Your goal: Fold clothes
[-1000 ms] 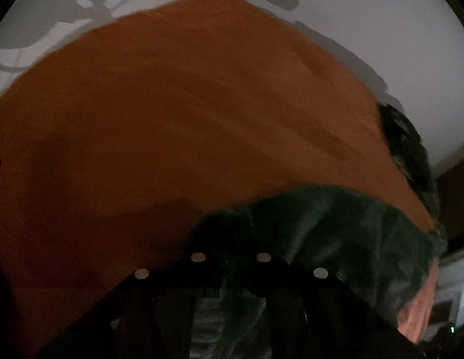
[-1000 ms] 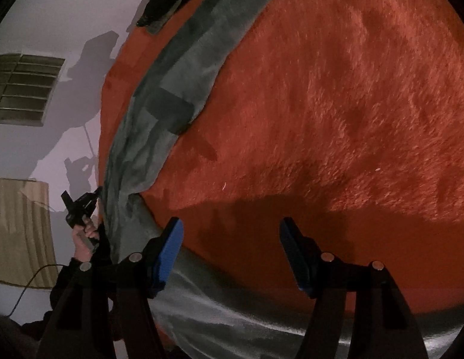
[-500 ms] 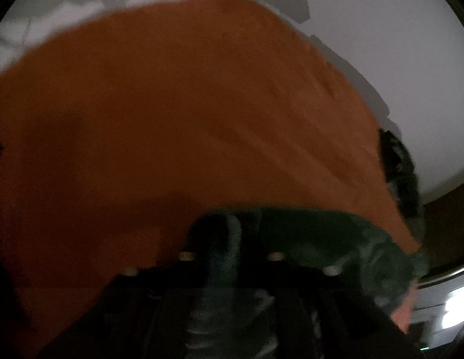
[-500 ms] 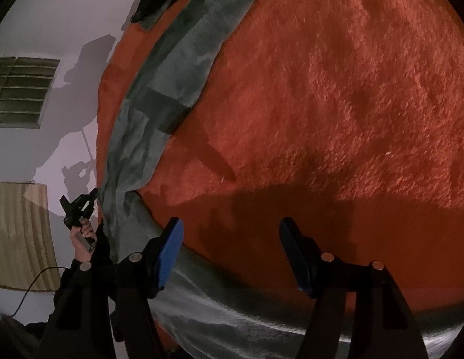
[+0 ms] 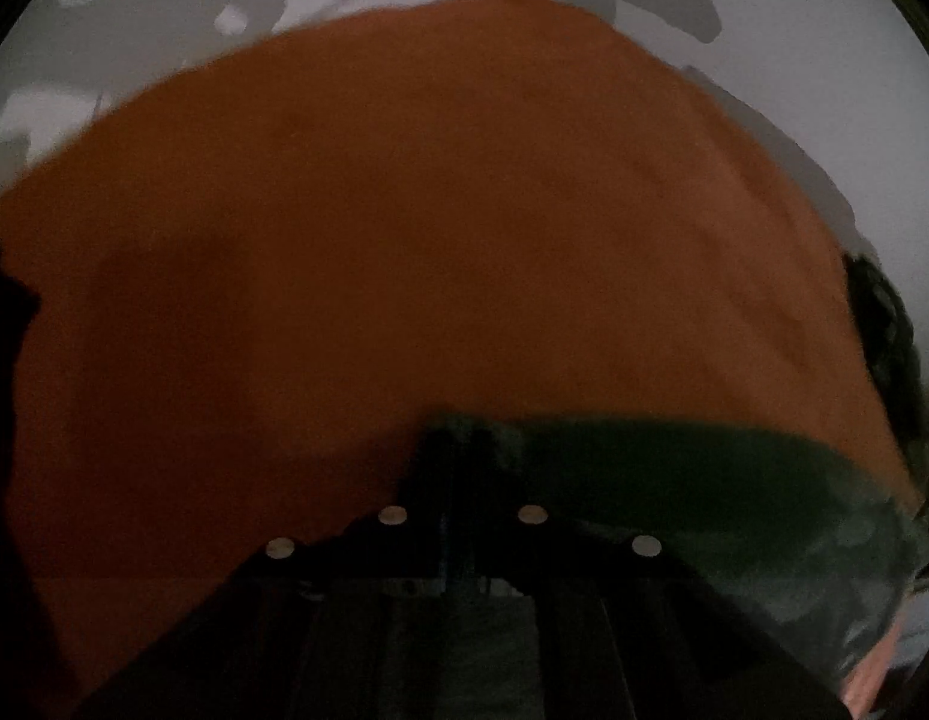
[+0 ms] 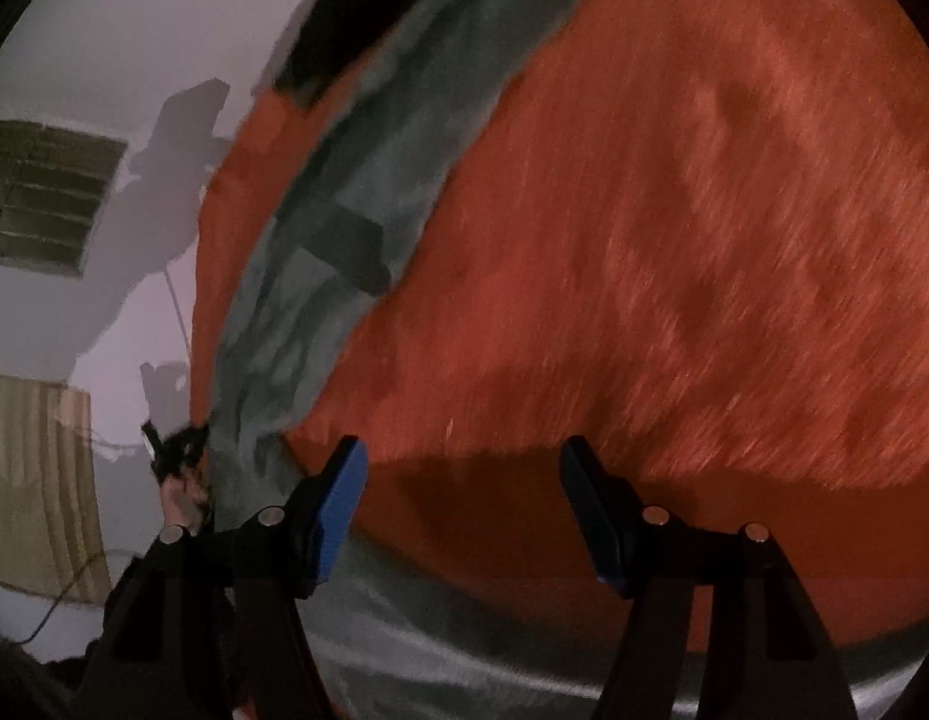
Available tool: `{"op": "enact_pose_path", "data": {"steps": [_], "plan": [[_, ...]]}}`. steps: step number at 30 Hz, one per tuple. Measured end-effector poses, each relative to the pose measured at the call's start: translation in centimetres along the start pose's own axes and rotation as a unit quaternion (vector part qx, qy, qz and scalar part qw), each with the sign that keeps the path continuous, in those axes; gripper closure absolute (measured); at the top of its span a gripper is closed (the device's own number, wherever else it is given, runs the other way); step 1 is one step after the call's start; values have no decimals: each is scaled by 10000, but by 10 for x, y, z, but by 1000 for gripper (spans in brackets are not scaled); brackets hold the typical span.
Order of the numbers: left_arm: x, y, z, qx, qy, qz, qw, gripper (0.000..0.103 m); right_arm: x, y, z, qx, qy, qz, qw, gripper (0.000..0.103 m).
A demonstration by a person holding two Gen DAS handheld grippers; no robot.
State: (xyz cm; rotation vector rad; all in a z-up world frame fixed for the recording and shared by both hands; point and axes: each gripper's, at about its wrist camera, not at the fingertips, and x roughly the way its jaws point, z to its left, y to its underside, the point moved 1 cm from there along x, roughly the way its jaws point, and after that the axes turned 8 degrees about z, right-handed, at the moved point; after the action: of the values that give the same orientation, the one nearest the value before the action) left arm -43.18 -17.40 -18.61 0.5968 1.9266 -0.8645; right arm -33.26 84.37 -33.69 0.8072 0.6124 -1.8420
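Presently the grey garment (image 6: 368, 192) lies as a long strip along the left edge of an orange fleece blanket (image 6: 674, 252), one end running under the right claw (image 6: 461, 498) and across the bottom of the right wrist view. The right claw stands wide open with nothing between its blue pads (image 6: 338, 516), hovering over the blanket just beside the garment's edge. The left claw (image 5: 464, 468) has its fingers close together, with dark green-grey cloth bunched at and to the right of the tips; it appears to be pinching the garment, though dim light and blur leave that a judgement. In the right wrist view the left claw shows small at the blanket's left edge, held in the person's hand (image 6: 179, 498), where the strip ends. The garment seems stretched lengthwise from that pinched end; whether this is a fold being laid or one being smoothed cannot be settled. To do the step well, the held end should be kept taut and low so the strip lies without twisting, and the open claw should take both layers at the edge, not the blanket's pile. A darker item (image 6: 344, 42) lies at the far end, touching the strip, and could snag. A wall (image 6: 74, 30), a barred window (image 6: 44, 192) and a curtain (image 6: 32, 480) lie beyond, well apart.
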Motion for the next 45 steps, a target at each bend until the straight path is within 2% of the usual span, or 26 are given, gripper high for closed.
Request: {"op": "enact_pose_path", "data": {"steps": [1,4,7,8,10,13,15,19,22,23,24,25,28,31,34,35,36,37,38,39,40,41,42,43,44,45], "plan": [[-3,0,2,-19,-32,2,10000,77,-5,-3,-1,10,2,-121,9999,37],[-12,0,7,-76,-127,7,9999,73,-21,-17,-6,2,-11,-438,9990,37],[-74,5,11,-395,133,-953,9946,69,-33,-41,-13,-136,178,-736,9970,37],[-87,9,8,-417,183,-1129,9926,66,-36,-50,-16,-152,229,-836,9961,37],[-111,31,-11,-197,504,-1223,9910,50,-38,-70,-24,-126,189,-1018,9945,37],[-108,82,-61,474,923,-667,9924,48,-39,-100,-35,-71,56,-1271,9919,37],[-97,119,-93,906,1167,-210,9888,48,-36,-119,-40,-48,-45,-1390,9903,37],[-70,187,-144,1588,1564,677,9725,48,-6,-155,-34,146,-163,-1441,9893,37],[-58,224,-168,2171,1529,987,9590,48,16,-178,-37,729,-317,-1510,9853,39],[-58,230,-171,2247,1551,1002,9568,48,24,-184,-37,1013,-405,-1518,9824,56],[-59,235,-174,2309,1578,1010,9548,48,25,-187,-35,1231,-444,-1599,9784,91],[-60,241,-177,2372,1606,1018,9527,48,22,-186,-30,1326,-401,-1745,9749,96],[-68,245,-172,2323,1735,1036,9514,48,-22,-165,11,792,-151,-2573,9630,95],[-78,243,-158,2243,1750,1060,9528,48,-63,-134,65,-28,200,-3117,9500,96],[-81,244,-149,2180,1623,1036,9568,48,-87,-105,139,-875,1270,-3564,9215,95],[-81,245,-145,2148,1576,1027,9584,48,-83,-106,159,-1064,1617,-3594,9129,92],[-82,243,-136,2070,1546,1040,9604,48,-74,-115,180,-1258,1927,-3506,9078,84],[-83,241,-127,1985,1519,1055,9625,48,-57,-131,195,-1434,2152,-3206,9112,74],[-83,241,-123,1915,1517,1103,9634,48,-32,-157,203,-1587,2277,-2658,9232,45],[-84,240,-118,1838,1532,1161,9640,48,-9,-181,204,-1637,2323,-2130,9348,34],[-84,240,-113,1760,1548,1219,9645,48,12,-201,198,-1569,2281,-1629,9470,34],[-86,242,-108,1709,1585,1251,9644,48,29,-220,185,-1403,2230,-1157,9577,40],[-88,244,-103,1663,1624,1279,9642,48,33,-232,165,-1080,2191,-917,9654,55],[-81,243,-107,1639,1664,1290,9637,48,25,-232,148,-749,2143,-950,9692,58],[-82,245,-105,1627,1694,1298,9633,48,10,-222,132,-444,1890,-1093,9749,57],[-84,248,-101,1616,1722,1307,9629,48,-11,-205,111,-114,1434,-1297,9811,51]]}}
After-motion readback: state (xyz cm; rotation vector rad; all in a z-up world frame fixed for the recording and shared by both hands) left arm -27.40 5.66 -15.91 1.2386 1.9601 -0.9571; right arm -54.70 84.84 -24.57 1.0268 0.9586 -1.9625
